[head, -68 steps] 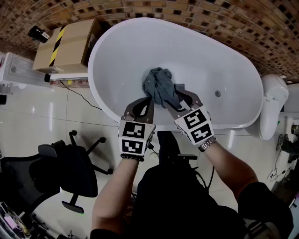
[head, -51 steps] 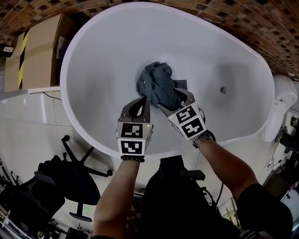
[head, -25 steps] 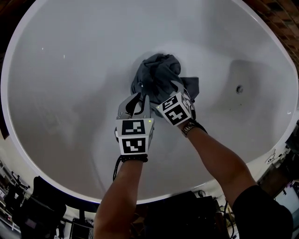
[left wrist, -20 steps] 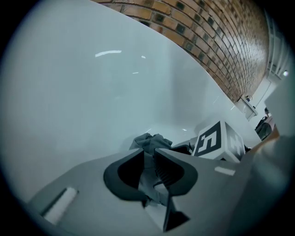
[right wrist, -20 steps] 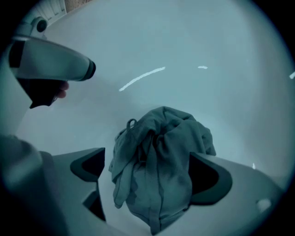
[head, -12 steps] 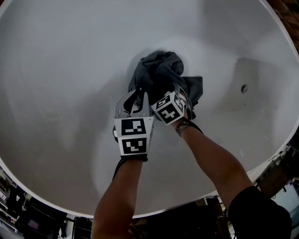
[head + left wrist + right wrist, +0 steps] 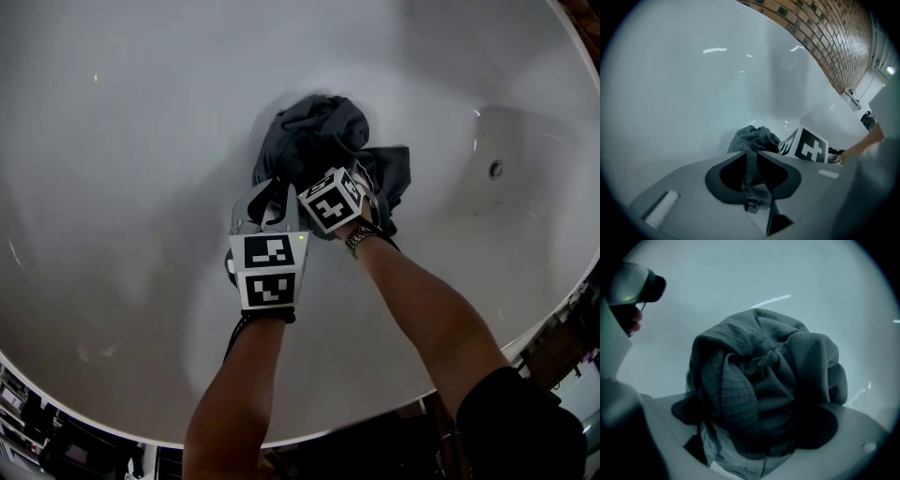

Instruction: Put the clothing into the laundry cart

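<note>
White tub (image 7: 112,141) curves all round, grey clothing (image 7: 314,131) bunched on its floor. My left gripper (image 7: 752,154) pinches a fold at the near edge. My right gripper (image 7: 761,423) is spread wide, jaws just easing inward, the bundle between them.

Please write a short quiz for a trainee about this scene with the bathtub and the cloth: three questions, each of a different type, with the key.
1. True or false: the left gripper is empty.
2. The grey garment lies in: A) a cardboard box; B) the white bathtub; C) a chair.
3. In the head view, on which side of the garment is the drain hole?

Key: 1. False; its jaws are shut on a strip of the garment. 2. B. 3. Right.
</note>
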